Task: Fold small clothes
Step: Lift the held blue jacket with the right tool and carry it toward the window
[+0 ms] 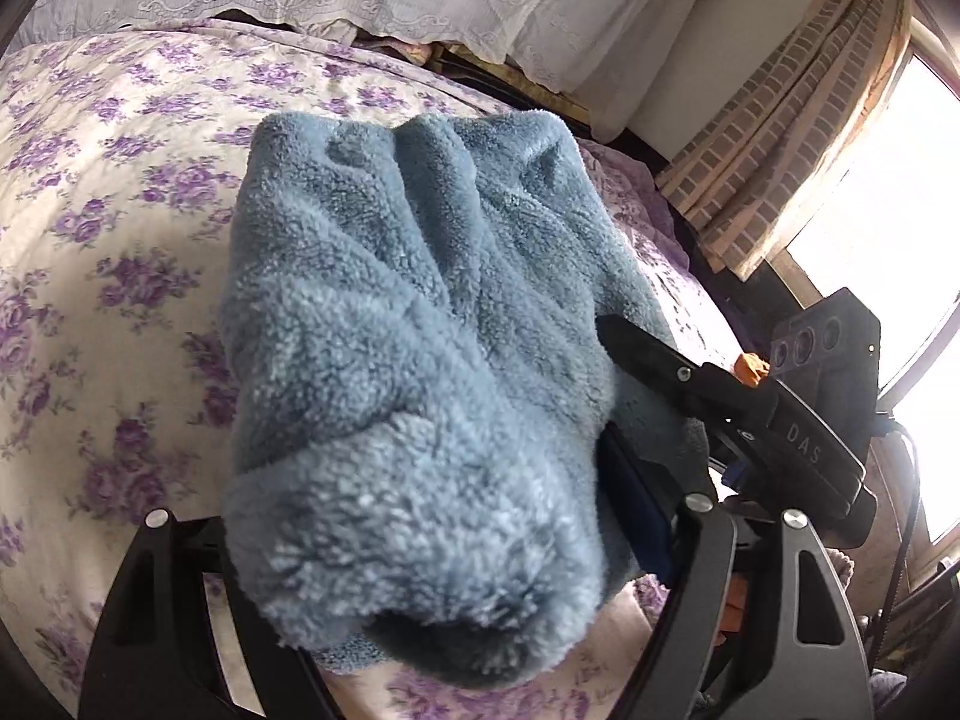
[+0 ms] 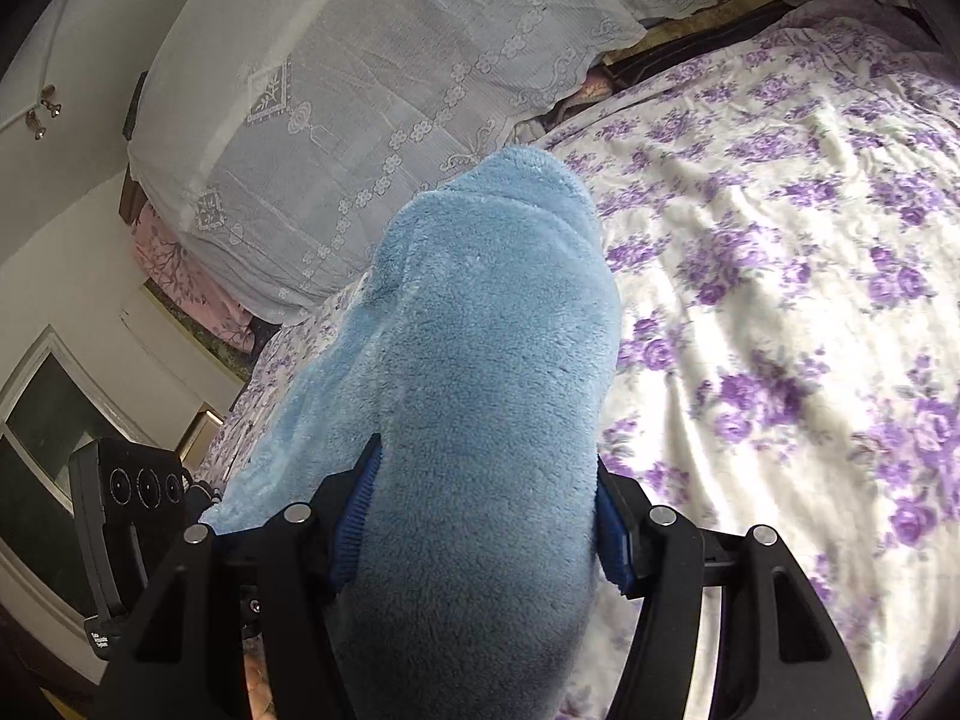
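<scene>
A fluffy blue fleece garment (image 1: 408,324) fills the middle of both views, bunched and lifted above the floral bedspread (image 1: 120,192). My left gripper (image 1: 420,540) is shut on one thick fold of it; the fleece hides the fingertips. My right gripper (image 2: 480,528) is shut on another fold of the same garment (image 2: 486,360), with blue finger pads (image 2: 354,516) pressed on both sides. The right gripper's black body also shows in the left wrist view (image 1: 750,408), at the garment's right edge.
The bedspread (image 2: 780,300), white with purple flowers, spreads under the garment. A white lace-covered pillow pile (image 2: 336,120) lies at the bed's head. A bright window with a checked curtain (image 1: 780,138) is at the right of the left wrist view.
</scene>
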The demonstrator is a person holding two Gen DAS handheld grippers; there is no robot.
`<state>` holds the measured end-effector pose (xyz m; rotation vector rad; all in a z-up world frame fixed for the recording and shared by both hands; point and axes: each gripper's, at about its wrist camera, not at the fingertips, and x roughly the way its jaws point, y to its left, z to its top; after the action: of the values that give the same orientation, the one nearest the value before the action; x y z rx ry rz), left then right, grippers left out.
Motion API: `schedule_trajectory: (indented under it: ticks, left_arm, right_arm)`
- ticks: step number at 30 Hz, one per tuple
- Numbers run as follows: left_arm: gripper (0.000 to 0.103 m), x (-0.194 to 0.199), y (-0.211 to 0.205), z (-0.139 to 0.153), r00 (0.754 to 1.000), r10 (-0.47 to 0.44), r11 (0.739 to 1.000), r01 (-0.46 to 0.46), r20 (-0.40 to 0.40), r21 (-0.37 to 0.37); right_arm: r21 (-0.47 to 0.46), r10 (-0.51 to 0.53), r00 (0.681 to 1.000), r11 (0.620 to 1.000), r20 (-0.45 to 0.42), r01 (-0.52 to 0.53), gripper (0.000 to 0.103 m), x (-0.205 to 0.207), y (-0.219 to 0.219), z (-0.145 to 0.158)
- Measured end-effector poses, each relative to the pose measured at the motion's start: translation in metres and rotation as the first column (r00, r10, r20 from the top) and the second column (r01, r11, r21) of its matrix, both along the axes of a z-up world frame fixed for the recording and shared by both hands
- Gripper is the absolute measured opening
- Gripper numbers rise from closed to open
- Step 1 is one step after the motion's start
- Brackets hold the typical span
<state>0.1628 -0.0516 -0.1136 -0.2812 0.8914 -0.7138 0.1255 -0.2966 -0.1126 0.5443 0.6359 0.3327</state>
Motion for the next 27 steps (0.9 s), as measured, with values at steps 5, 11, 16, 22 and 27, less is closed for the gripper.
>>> schedule_trajectory:
  ticks: [5,11,16,22,27]
  left_arm:
    - [0.078,-0.009,-0.042,0.009,0.997,-0.083,0.997,0.083,0.006,-0.009]
    - [0.078,-0.021,-0.096,0.025,0.983,-0.179,0.984,0.179,0.039,0.002]
    - [0.078,-0.032,-0.137,0.037,0.968,-0.243,0.970,0.243,0.059,0.017]
    - [0.078,-0.044,-0.187,0.055,0.944,-0.319,0.948,0.316,0.088,0.050]
    - [0.078,-0.055,-0.230,0.067,0.921,-0.373,0.928,0.368,0.112,0.058]
  right_arm:
    - [-0.014,-0.073,0.997,0.997,0.035,0.074,0.062,-0.030,-0.039,0.013]
    - [0.003,-0.166,0.983,0.986,0.084,0.166,0.062,-0.061,-0.090,0.026]
    - [0.019,-0.235,0.965,0.972,0.118,0.234,0.062,-0.084,-0.128,0.033]
    - [0.036,-0.309,0.939,0.951,0.153,0.307,0.062,-0.110,-0.172,0.044]
    - [0.040,-0.367,0.912,0.930,0.185,0.366,0.062,-0.132,-0.208,0.052]
